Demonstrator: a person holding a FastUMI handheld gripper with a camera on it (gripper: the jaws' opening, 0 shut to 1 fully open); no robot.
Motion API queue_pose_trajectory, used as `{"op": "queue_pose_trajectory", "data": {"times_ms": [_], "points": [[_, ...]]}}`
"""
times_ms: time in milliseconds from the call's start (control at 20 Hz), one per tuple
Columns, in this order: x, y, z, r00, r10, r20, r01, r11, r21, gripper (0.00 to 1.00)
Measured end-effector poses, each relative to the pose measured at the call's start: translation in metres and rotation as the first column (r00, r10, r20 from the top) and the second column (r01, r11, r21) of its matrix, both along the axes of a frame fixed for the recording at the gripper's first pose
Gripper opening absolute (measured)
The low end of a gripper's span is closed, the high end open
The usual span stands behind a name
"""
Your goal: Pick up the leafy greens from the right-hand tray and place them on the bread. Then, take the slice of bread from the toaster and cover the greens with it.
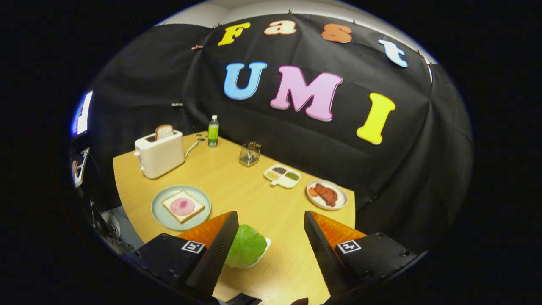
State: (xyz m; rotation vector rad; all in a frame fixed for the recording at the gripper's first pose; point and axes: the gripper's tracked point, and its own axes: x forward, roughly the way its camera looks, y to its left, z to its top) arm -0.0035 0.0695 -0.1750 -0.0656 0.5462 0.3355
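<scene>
Hovering hand-held gripper (271, 222) spread wide, leafy greens (246, 246) seemingly just beside one finger

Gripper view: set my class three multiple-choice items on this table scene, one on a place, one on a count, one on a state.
1. Where do the leafy greens lie?
A. in the toaster
B. on a white tray between the fingers, by the left one
C. on the green plate

2. How many bread slices stand in the toaster?
A. one
B. two
C. none

3. How are the gripper fingers?
A. shut on the bottle
B. shut on the greens
C. open, holding nothing

Answers: 1 B, the greens sit beside the left finger. 2 A, one slice sticks up. 3 C, a wide gap shows table.
</scene>
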Motion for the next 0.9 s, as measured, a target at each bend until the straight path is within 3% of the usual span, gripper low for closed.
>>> {"op": "queue_pose_trajectory", "data": {"times_ms": [200, 550, 850, 900], "points": [[-0.011, 0.027, -0.066, 0.981, 0.057, -0.184, -0.055, 0.998, 0.015, 0.94], [-0.019, 0.057, -0.162, 0.916, 0.090, -0.390, -0.093, 0.996, 0.013, 0.85], [-0.025, 0.069, -0.196, 0.856, 0.121, -0.503, -0.116, 0.992, 0.043, 0.75], [-0.021, 0.070, -0.194, 0.860, 0.121, -0.495, -0.108, 0.993, 0.055, 0.71]]}}
